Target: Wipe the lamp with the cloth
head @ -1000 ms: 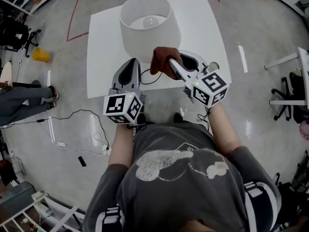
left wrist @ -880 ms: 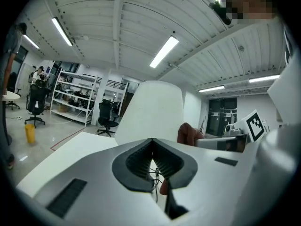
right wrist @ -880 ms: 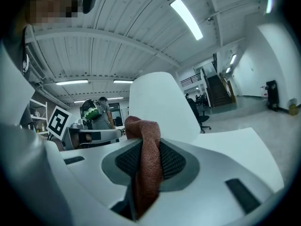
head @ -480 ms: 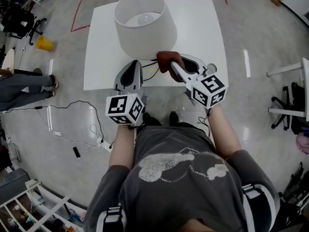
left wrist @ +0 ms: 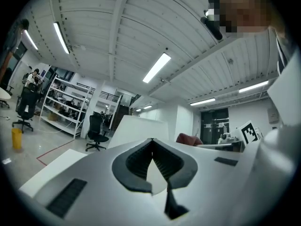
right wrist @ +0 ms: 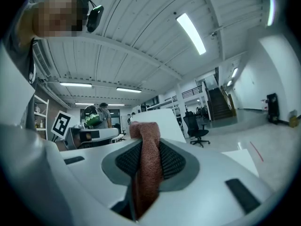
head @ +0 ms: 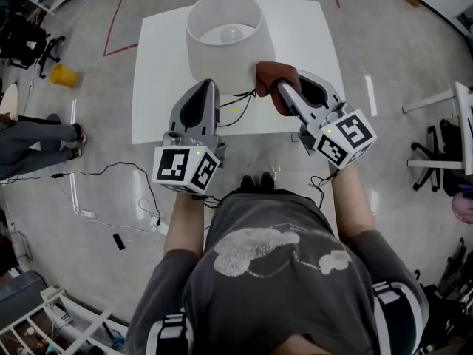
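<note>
**Cloth shifted to the right flank of the lampshade**

The right hand-held gripper [head: 281, 89] was found clamped on the reddish-brown cloth [head: 272, 72], a fold of which stood up between its jaws. The cloth lay against the lower right side of the lamp [head: 225, 43], which stood upright on the white desk [head: 314, 35]. A second ago the cloth had been at the near face of the shade; it had since travelled rightward round the lower edge. In my judgement, the wipe was under way and part-done, with the far side and upper shade not yet covered.

The left hand-held gripper [head: 208, 87] had its jaws together with nothing between them. It had stayed just beside the near side of the shade (not seen to touch it). A black cord [head: 235, 111] lay on the desk between the two grippers and could be snagged on a low pass.
</note>
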{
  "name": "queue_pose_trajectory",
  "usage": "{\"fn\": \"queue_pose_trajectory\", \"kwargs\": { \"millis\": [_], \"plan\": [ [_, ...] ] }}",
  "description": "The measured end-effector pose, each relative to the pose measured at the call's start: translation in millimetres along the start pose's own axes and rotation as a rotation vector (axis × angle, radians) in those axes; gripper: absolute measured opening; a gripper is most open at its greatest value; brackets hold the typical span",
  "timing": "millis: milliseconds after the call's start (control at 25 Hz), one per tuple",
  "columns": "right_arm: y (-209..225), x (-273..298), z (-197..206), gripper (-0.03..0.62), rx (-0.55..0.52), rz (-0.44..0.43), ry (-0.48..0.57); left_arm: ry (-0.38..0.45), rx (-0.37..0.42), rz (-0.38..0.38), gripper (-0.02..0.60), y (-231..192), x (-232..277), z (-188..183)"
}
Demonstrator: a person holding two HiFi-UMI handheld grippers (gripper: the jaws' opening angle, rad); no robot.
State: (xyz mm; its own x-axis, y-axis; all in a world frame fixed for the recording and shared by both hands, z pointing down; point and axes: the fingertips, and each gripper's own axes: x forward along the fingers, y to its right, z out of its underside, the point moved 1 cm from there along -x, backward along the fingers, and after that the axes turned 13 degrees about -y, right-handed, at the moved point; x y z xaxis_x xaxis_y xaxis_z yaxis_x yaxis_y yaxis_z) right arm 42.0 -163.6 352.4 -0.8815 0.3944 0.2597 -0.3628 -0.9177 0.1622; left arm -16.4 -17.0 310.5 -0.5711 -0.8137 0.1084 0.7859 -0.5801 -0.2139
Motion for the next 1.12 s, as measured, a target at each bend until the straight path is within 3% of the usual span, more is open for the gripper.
{"fn": "queue_pose_trajectory", "kwargs": {
  "millis": [120, 360, 600, 840, 1120],
  "plan": [
    [-1.5, -4.3, -31.0, 0.086, -0.016, -0.014, 0.058, 0.038, 0.003, 0.038, 0.008, 3.3, 4.9, -17.4],
    [-3.4, 5.2, -61.3, 0.086, -0.122, -0.078, 0.063, 0.049, 0.046, -0.004, 0.008, 11.2, 15.2, -33.7],
    [23.9, 20.6, -61.6, 0.086, -0.143, -0.185, 0.051, 0.080, 0.051, -0.134, 0.008, 9.4, 27.6, -30.0],
    [40.2, 28.2, -50.6, 0.086, -0.136, -0.334, 0.017, 0.062, 0.026, -0.275, 0.008, 15.2, 32.8, -8.1],
    [53.0, 36.1, -19.1, 0.086, -0.123, -0.436, -0.056, 0.036, -0.015, -0.399, 0.008, 20.2, 36.1, 21.9]
  ]
}}
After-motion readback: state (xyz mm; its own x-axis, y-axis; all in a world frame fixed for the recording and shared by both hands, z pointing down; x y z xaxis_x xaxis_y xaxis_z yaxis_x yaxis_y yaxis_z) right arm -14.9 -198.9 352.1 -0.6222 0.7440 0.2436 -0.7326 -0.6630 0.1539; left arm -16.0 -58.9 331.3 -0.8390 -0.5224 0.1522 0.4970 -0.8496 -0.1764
